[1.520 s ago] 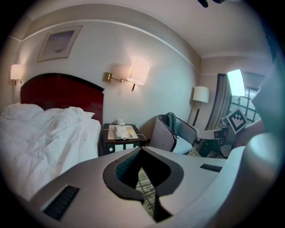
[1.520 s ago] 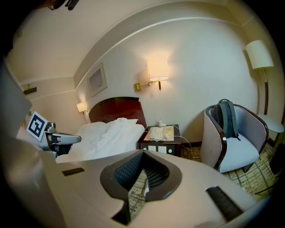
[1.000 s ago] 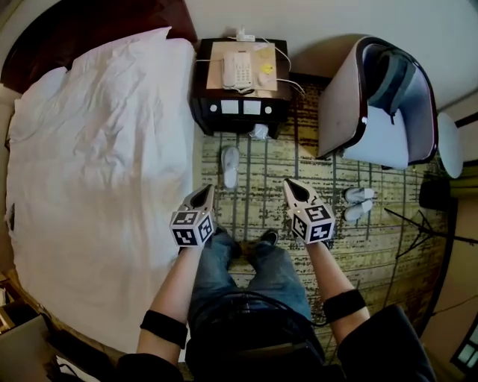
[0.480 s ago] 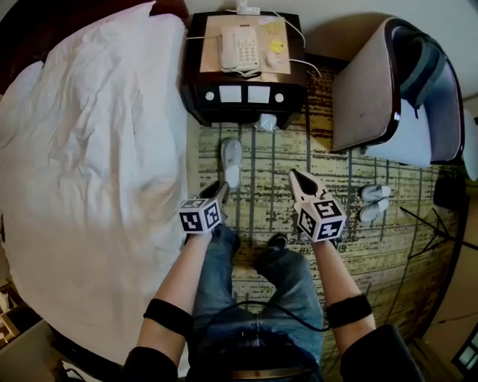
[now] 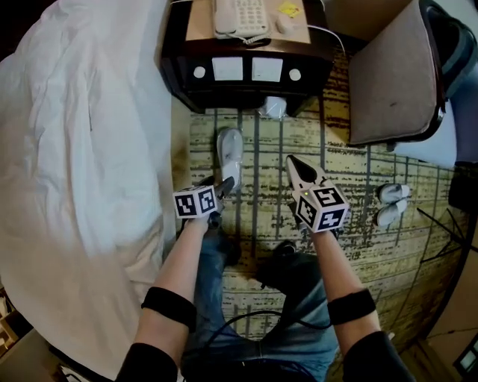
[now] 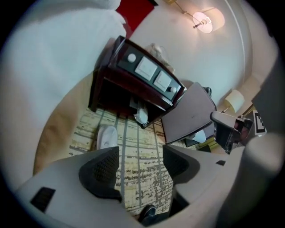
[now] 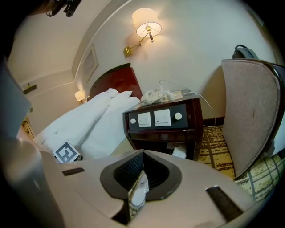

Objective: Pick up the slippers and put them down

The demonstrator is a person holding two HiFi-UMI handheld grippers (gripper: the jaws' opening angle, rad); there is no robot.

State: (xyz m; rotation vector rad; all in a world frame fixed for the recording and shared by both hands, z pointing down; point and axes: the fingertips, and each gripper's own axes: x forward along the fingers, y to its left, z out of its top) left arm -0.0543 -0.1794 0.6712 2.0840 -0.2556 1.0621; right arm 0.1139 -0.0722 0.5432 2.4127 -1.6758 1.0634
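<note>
A single white slipper (image 5: 230,148) lies on the patterned carpet just in front of the nightstand; the left gripper view shows the same slipper (image 6: 107,136) beyond the left jaw. My left gripper (image 5: 222,186) hangs at the slipper's near end. Its jaws have just been opening and stand apart, with only carpet between them (image 6: 140,162). My right gripper (image 5: 293,161) is shut and holds nothing, to the right of the slipper over bare carpet (image 7: 141,171). Two more white slippers (image 5: 391,203) lie side by side at the far right.
The dark nightstand (image 5: 246,71) carries a phone (image 5: 237,15), and a small white bundle (image 5: 275,108) sits at its base. The bed (image 5: 75,149) fills the left side and an armchair (image 5: 396,82) stands at the right. My shoes (image 5: 284,250) are on the carpet behind the grippers.
Both grippers have dropped toward the floor and closer to the single slipper. The left jaws went from shut to apart. The right jaws stayed shut.
</note>
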